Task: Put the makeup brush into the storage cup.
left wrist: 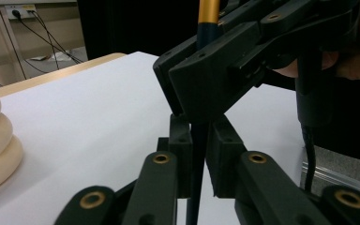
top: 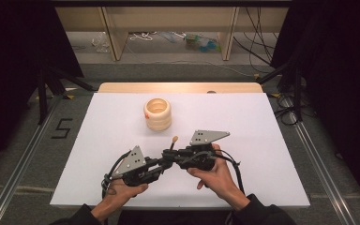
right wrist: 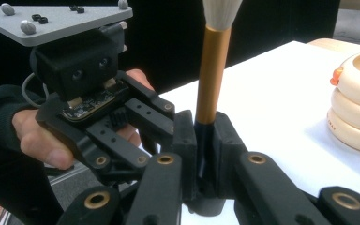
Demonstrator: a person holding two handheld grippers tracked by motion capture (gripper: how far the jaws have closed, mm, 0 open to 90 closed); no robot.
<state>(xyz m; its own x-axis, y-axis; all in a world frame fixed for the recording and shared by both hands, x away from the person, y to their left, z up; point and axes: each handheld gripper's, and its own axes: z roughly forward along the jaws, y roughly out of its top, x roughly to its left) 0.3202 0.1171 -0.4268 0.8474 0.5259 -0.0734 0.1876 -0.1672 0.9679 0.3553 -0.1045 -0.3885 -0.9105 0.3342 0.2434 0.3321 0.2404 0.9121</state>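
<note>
A brush [top: 174,142] with a black handle, gold ferrule [right wrist: 213,75] and pale bristles [right wrist: 222,14] stands upright near the table's front middle. My right gripper [right wrist: 202,136] is shut on the black handle just below the ferrule. In the left gripper view, my left gripper [left wrist: 198,140] is shut on the same handle [left wrist: 196,164], lower down, directly beneath the right gripper's jaws. In the high view the left gripper [top: 165,161] and right gripper [top: 171,154] meet tip to tip at the brush, each held by a hand.
A stack of cream rings [top: 158,114] with a small orange tab stands farther back on the white table [top: 243,117]. Shelving and loose cables lie beyond the table's far edge, and metal rails run along both sides.
</note>
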